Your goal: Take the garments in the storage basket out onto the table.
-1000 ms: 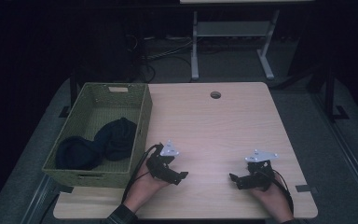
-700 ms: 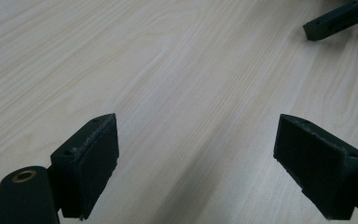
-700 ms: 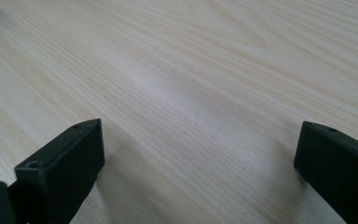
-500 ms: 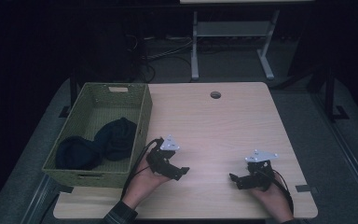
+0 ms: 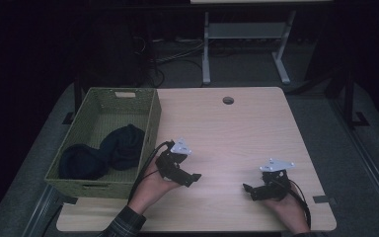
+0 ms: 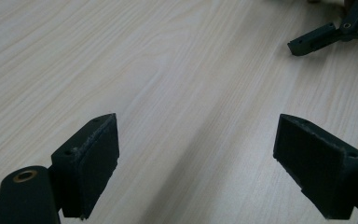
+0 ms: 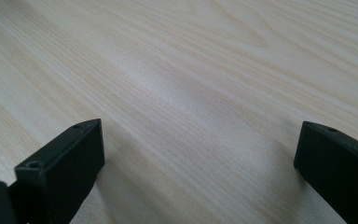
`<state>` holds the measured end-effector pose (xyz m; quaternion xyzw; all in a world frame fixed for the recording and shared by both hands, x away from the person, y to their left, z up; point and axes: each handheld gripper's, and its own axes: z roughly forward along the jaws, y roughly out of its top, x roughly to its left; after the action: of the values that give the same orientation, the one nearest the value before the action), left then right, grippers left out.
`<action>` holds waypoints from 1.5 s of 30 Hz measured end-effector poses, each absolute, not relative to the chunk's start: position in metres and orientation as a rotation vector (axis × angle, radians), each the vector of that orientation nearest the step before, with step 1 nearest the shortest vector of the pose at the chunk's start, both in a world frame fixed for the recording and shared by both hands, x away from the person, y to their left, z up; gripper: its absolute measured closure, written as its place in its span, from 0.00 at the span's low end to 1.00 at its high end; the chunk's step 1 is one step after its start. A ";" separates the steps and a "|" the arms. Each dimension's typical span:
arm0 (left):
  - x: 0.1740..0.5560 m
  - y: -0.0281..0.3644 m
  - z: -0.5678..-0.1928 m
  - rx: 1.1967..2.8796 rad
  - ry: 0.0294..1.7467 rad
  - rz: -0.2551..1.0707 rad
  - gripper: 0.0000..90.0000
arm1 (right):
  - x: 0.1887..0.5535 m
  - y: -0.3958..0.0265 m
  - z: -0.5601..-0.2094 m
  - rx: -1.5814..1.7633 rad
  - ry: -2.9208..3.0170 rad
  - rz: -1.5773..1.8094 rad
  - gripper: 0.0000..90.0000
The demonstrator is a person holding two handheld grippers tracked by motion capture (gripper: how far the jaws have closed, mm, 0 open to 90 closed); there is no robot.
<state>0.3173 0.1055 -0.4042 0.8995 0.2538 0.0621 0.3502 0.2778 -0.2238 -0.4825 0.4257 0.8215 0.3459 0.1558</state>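
Left gripper has edged up-frame; both tongs gape wide, empty
Dark soft cloths in basket, frame left: light, limp; pinch a raised fold; right gripper idle

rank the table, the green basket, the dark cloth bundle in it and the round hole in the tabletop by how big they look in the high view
1. table
2. green basket
3. dark cloth bundle
4. round hole

None look close in size.
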 end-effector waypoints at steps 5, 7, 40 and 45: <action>0.322 0.106 -0.402 2.327 0.651 0.139 0.15 | 0.278 -0.224 -0.483 1.216 2.356 0.994 0.01; 0.323 0.106 -0.400 2.331 0.643 0.135 0.15 | 0.277 -0.224 -0.482 1.217 2.355 0.993 0.01; 0.345 0.128 -0.356 2.313 0.592 0.125 0.16 | 0.278 -0.225 -0.483 1.208 2.355 0.997 0.01; 0.346 0.136 -0.348 2.306 0.606 0.130 0.16 | 0.278 -0.225 -0.483 1.207 2.356 0.996 0.01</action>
<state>0.3463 0.1358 -0.3479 0.8978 0.2361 0.0507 0.3682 0.2777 -0.2246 -0.4826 0.4216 0.8228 0.3477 0.1558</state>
